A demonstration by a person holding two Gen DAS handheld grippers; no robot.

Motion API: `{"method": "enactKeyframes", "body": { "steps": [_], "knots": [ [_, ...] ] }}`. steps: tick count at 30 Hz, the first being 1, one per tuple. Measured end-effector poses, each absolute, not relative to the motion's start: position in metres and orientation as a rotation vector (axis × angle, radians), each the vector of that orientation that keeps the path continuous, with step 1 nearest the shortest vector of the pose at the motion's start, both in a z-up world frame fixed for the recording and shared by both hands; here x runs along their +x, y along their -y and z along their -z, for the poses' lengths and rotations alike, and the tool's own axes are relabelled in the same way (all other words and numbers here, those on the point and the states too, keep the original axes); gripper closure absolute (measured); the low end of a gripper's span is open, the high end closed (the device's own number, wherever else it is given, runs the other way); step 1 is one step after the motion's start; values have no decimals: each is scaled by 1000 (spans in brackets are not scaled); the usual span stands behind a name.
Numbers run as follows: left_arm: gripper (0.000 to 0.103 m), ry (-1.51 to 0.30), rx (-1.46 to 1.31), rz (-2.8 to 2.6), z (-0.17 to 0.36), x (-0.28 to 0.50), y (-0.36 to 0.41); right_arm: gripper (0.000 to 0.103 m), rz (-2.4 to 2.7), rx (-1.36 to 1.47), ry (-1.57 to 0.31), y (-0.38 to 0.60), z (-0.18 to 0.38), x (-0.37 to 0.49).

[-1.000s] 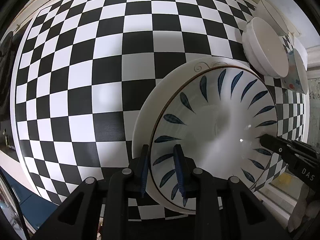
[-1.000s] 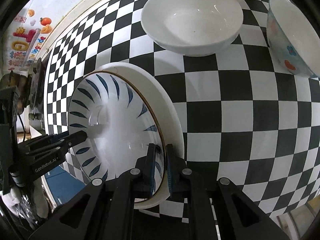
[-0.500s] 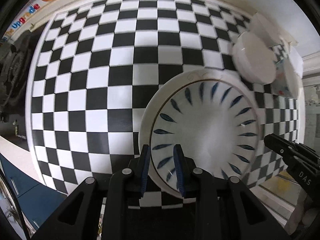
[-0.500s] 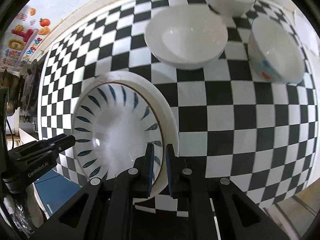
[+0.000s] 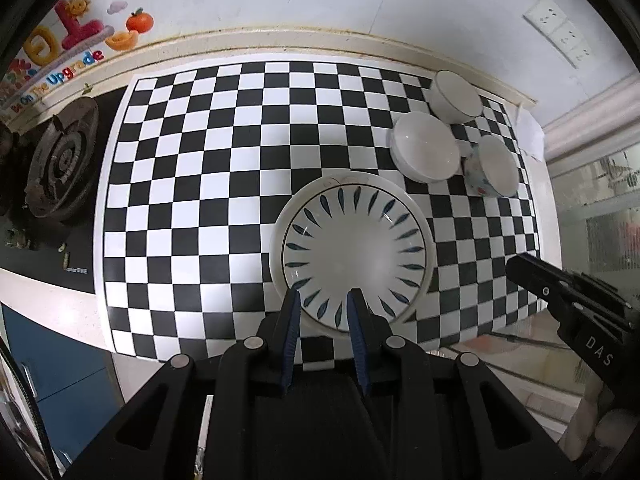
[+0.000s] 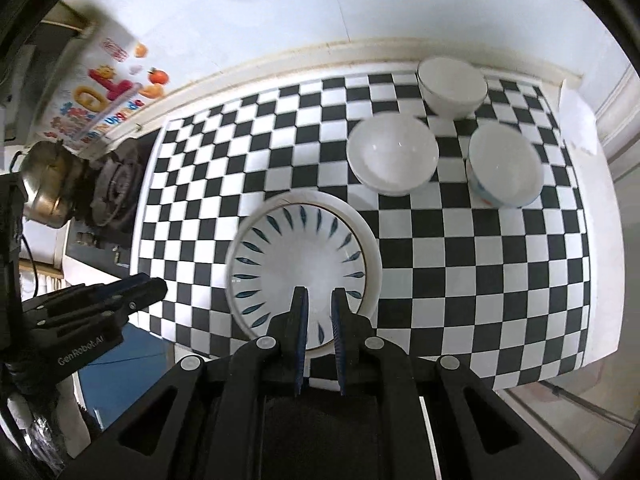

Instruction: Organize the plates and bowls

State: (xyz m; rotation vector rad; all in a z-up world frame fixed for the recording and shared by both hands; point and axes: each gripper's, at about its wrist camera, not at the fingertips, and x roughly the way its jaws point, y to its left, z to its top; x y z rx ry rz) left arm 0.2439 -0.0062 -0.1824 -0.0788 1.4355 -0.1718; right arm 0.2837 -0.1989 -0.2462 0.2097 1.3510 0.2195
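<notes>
A plate with blue leaf marks point(image 5: 352, 248) lies stacked on a plain white plate point(image 5: 408, 314) on the checkered mat; the pair also shows in the right wrist view point(image 6: 300, 256). My left gripper point(image 5: 322, 300) is open and raised above the stack's near rim, holding nothing. My right gripper point(image 6: 319, 300) is slightly open, also raised above the stack and empty. Two white bowls point(image 6: 392, 160) point(image 6: 452, 86) and a flower-patterned bowl point(image 6: 504, 168) stand apart at the back right.
A gas burner point(image 5: 60, 160) sits left of the mat, with a metal kettle point(image 6: 44, 184) beside it. The wall with stickers runs behind. The counter's front edge point(image 5: 52, 300) drops to a blue cabinet. Each gripper shows in the other's view point(image 5: 560, 296) point(image 6: 100, 300).
Both grippers have let go of the plate stack and pulled back and up, away from the counter. The stack stays in place on the mat.
</notes>
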Motion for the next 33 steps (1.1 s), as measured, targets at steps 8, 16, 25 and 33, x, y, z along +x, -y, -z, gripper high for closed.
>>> {"method": "enactKeyframes", "body": {
  "steps": [8,16,25,33],
  "knots": [
    [81,-1406,-70,166,156,225,-1,89,-263,170,-1315,189,207,259],
    [81,-1408,-82,171,152,219,-11,89,-266,167,-1323,183,195,245],
    [77,-1434,-181,236,168,248,-19,66,-202,210,-1373,187,213,253],
    [77,-1477,-222,300,220,325,-4,60,-92,440,-1381,228,255,288]
  ]
}}
